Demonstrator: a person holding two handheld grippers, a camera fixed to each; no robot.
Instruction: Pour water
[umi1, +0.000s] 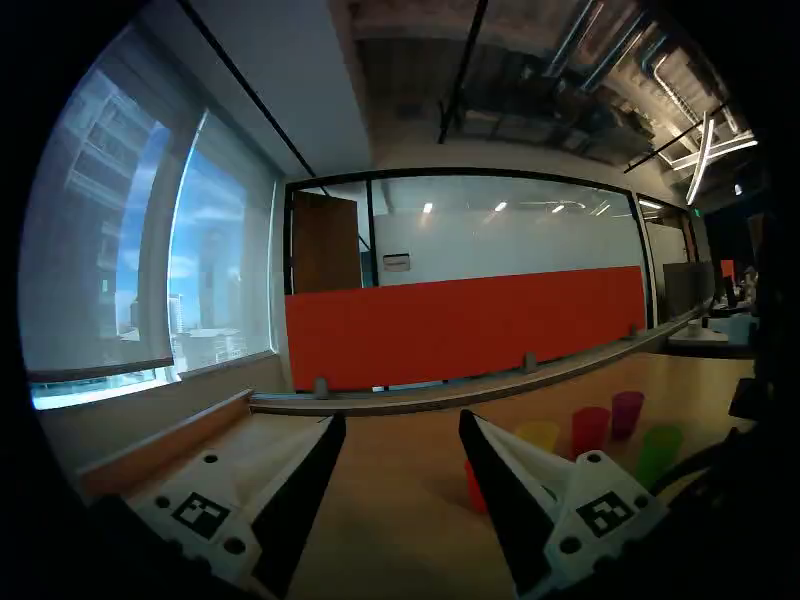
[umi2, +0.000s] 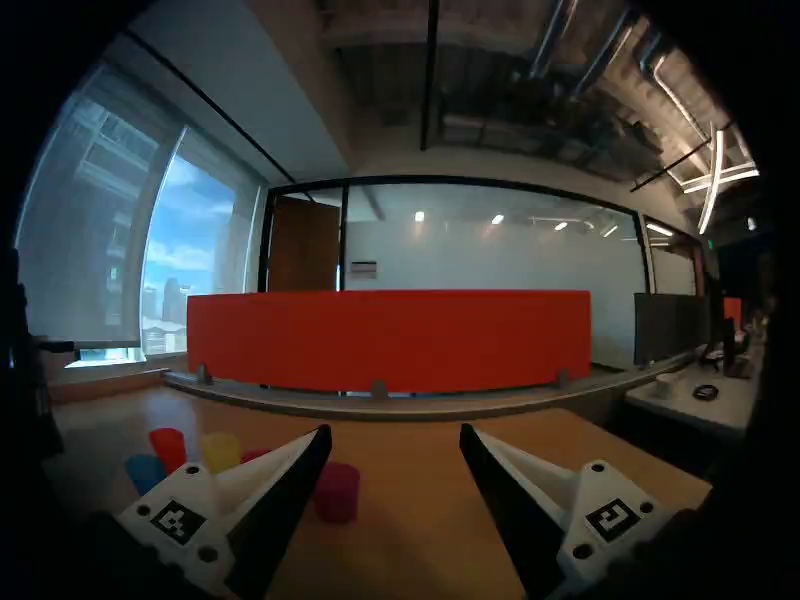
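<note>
Red cup (umi1: 590, 428), yellow cup (umi1: 538, 435) and green cup (umi1: 660, 452) stand together on the wooden table (umi1: 400, 520), right of my left gripper (umi1: 400, 417), whose fingers are spread wide and hold nothing. My right gripper (umi2: 395, 430) gapes empty too, with a magenta cup (umi2: 337, 492) beside its left finger.

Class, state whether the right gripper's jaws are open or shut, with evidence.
Open. The right gripper has its jaws wide apart; wooden table shows between them, nothing held.
</note>
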